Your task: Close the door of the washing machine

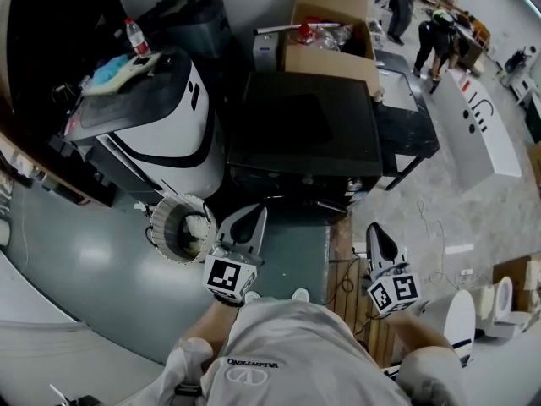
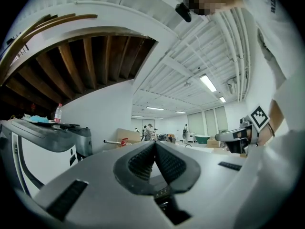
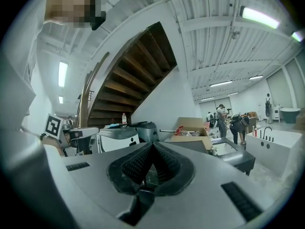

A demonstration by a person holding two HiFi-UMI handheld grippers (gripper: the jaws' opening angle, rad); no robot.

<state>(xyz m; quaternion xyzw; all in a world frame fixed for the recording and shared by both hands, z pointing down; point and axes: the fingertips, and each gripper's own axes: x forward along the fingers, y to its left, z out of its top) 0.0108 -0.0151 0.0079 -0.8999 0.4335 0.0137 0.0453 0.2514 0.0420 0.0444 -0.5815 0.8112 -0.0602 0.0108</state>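
Across the chest of the person's white shirt (image 1: 287,353), the head view shows the word "VALENTINO", upside down from there. Each claw's cube carries black-and-white square markers, and the white-and-black washing machine (image 1: 161,121) bears a black mark like a "1" on its side. The black marks on a long white panel (image 1: 478,117) far right cannot be read.

The washing machine stands ahead and to the person's left, touching or just beside a black cabinet (image 1: 304,129). Its grey top looks to be lying down flat, though the views do not show the seam well. On that top sit a red-capped bottle (image 1: 135,36) and a blue cloth (image 1: 110,70). A round ribbed ring (image 1: 180,227) lies on the floor between the machine and the left claw (image 1: 256,212). An open cardboard box (image 1: 330,32) rests behind the cabinet.

Both the left claw and the right claw (image 1: 374,229) are clenched on nothing and held level, well apart from the machine.

Only the claw views show the wooden stair underside (image 3: 138,75) above the machine. The left gripper view catches the right claw's marker cube (image 2: 259,117). The right gripper view adds a bathtub (image 3: 290,113) and people (image 3: 221,118) at the far end.
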